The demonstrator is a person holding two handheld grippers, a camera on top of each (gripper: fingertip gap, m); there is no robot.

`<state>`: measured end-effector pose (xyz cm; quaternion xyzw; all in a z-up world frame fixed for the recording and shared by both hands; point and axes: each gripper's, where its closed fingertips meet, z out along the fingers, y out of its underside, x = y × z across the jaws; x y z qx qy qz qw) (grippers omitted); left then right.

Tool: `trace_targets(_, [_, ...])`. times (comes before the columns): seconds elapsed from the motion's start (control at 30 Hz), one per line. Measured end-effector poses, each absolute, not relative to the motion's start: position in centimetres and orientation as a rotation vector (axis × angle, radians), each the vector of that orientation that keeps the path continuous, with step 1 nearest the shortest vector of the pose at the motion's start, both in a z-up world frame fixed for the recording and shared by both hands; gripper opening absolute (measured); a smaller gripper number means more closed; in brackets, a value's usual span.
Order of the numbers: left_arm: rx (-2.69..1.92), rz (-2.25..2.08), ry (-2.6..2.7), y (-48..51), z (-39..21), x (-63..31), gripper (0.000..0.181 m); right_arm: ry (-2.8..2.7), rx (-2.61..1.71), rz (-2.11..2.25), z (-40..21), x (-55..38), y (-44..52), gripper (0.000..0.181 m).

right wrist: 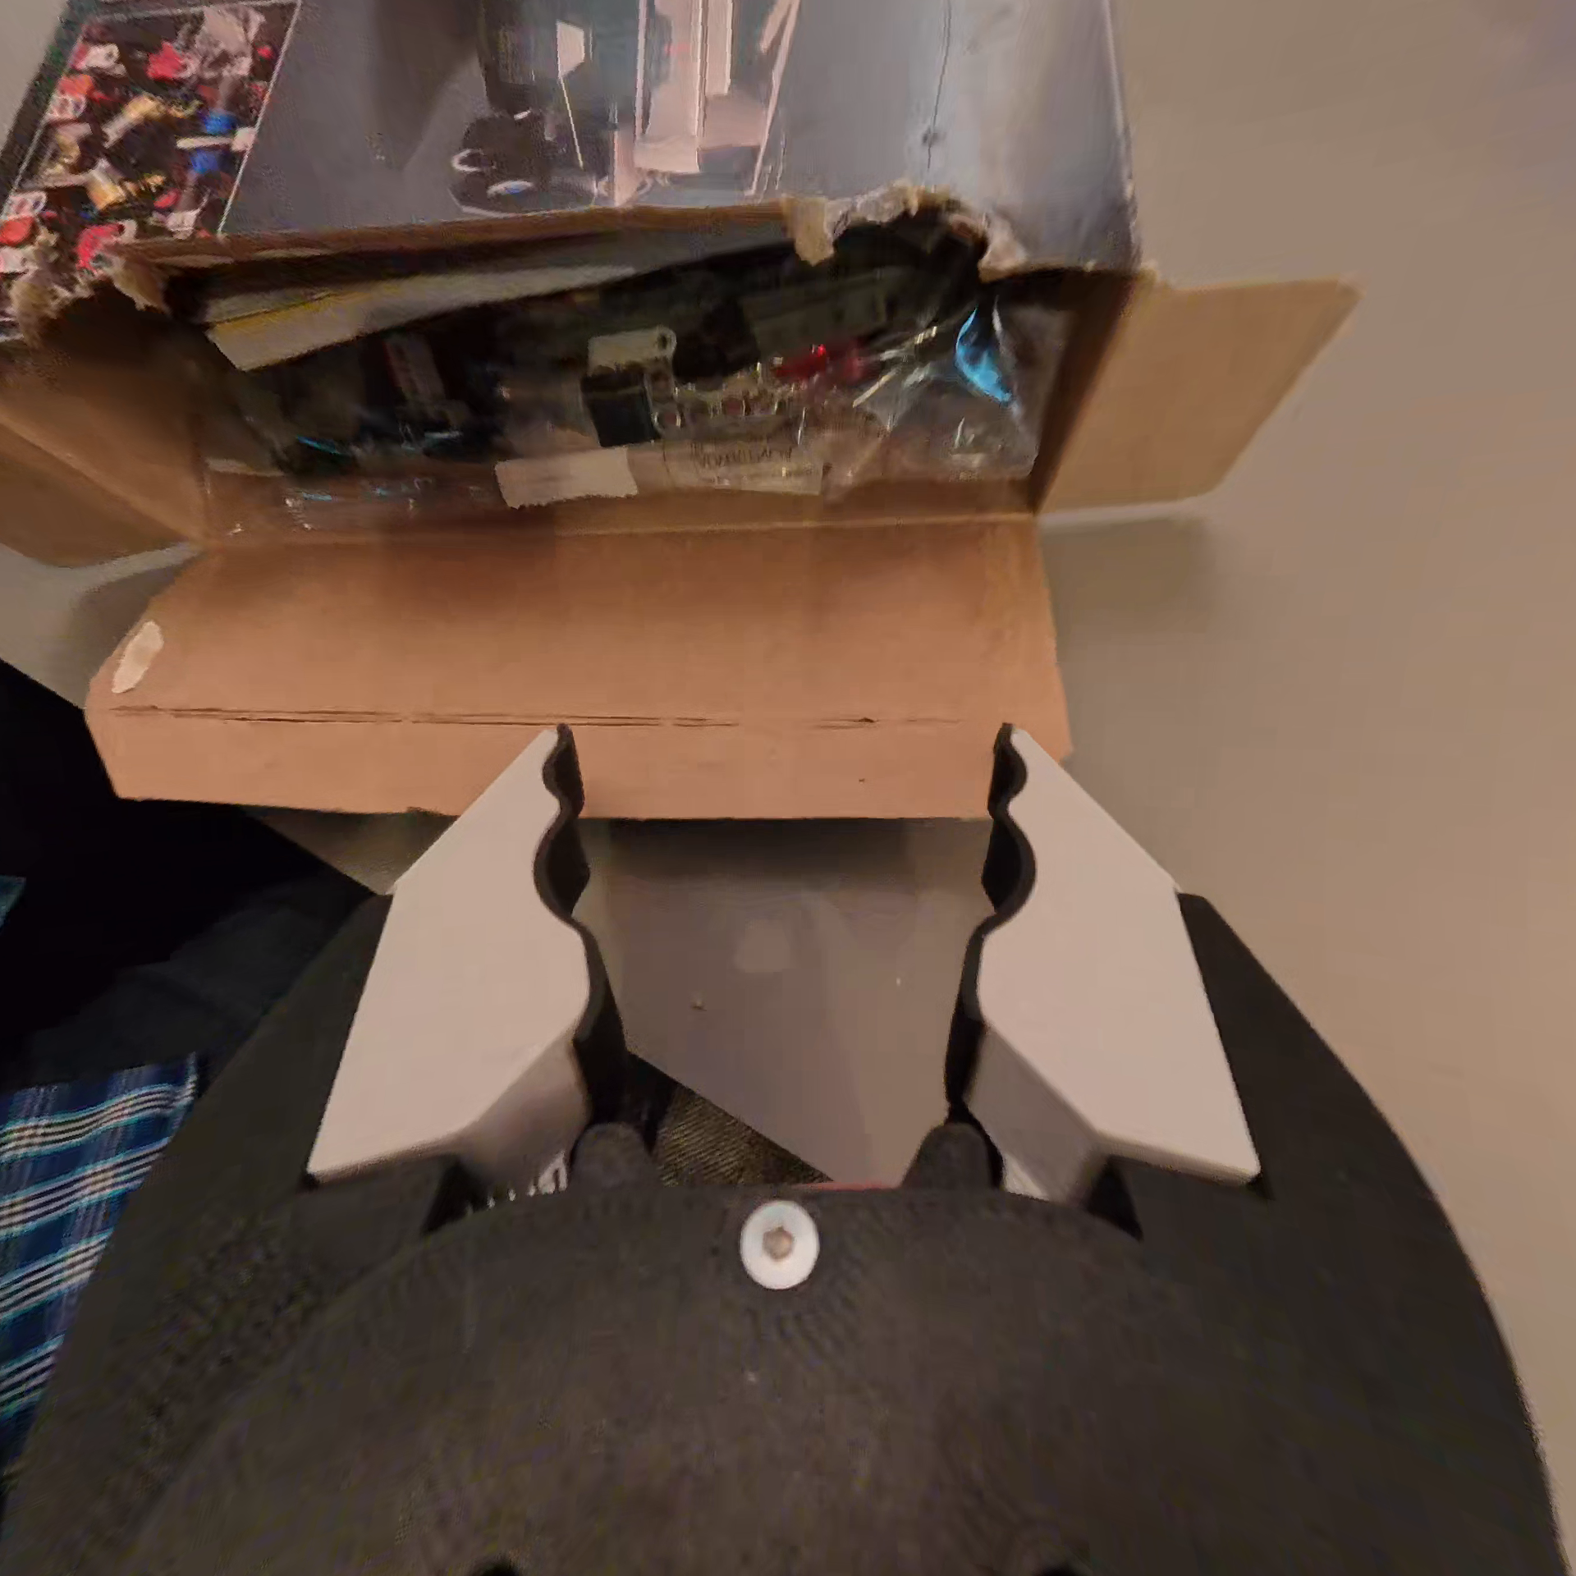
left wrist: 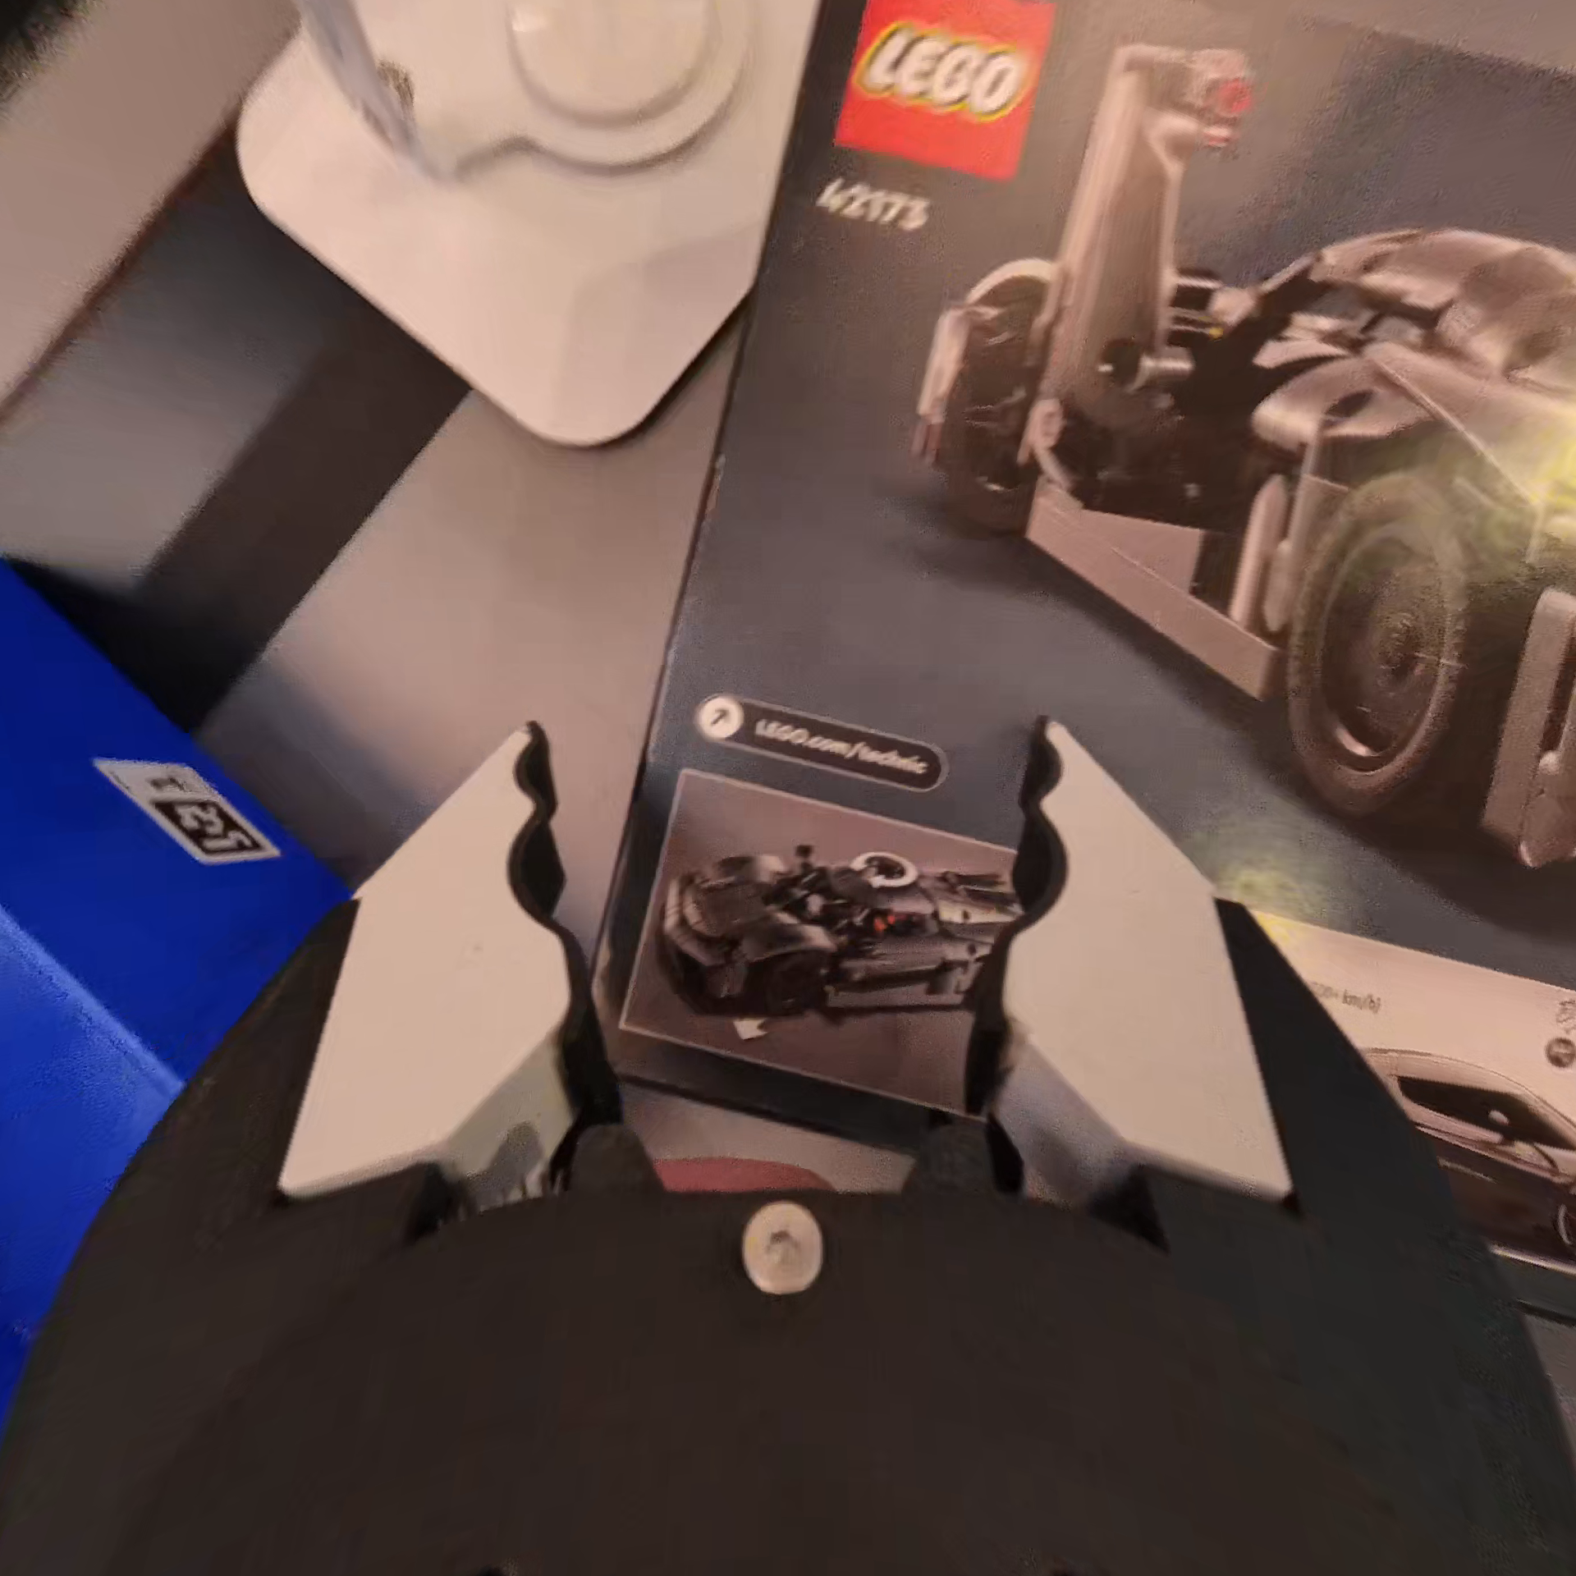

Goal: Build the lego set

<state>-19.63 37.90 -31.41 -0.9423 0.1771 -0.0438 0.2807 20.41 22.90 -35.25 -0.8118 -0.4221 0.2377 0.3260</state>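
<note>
The lego box (left wrist: 1109, 529) lies flat on the table, dark with a picture of a grey car on its face. My left gripper (left wrist: 789, 750) is open and empty, hovering over the box's near left corner. In the right wrist view the same box (right wrist: 981, 102) has its end torn open, with brown flaps (right wrist: 580, 665) folded out. Clear bags of parts (right wrist: 725, 401) and a booklet (right wrist: 358, 324) show inside. My right gripper (right wrist: 785, 755) is open and empty, just in front of the lower flap's edge.
A white device (left wrist: 478, 256) stands on the grey table (left wrist: 478, 597) left of the box. A blue box (left wrist: 111, 921) with a small label sits at the left. Dark and plaid cloth (right wrist: 77, 1177) lies at the lower left of the right wrist view. The gap from one gripper's tips to the other's is roughly 45 cm.
</note>
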Motion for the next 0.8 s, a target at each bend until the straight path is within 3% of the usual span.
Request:
trace_targets(0.1, [-2.593,-0.247,0.472,36.9,-31.9,-19.3,0.094,-1.07,-2.156,0.736,-35.7,19.6,22.8,0.082])
trace_targets(0.17, [-2.591,-0.278,0.462,36.7,-32.2,-19.0,0.096,-1.068,-2.17,0.75,-36.2,19.3,23.3,0.075])
trace_targets(0.4, [-2.61,-0.296,0.459,35.4,-32.2,-18.7,0.095,-1.02,-2.158,0.836,-35.9,17.3,25.1,0.075])
trace_targets(0.8, [-2.564,-0.295,0.268,26.3,-32.0,-17.5,0.079,-1.031,-2.15,1.086,-35.3,14.8,28.6,0.075])
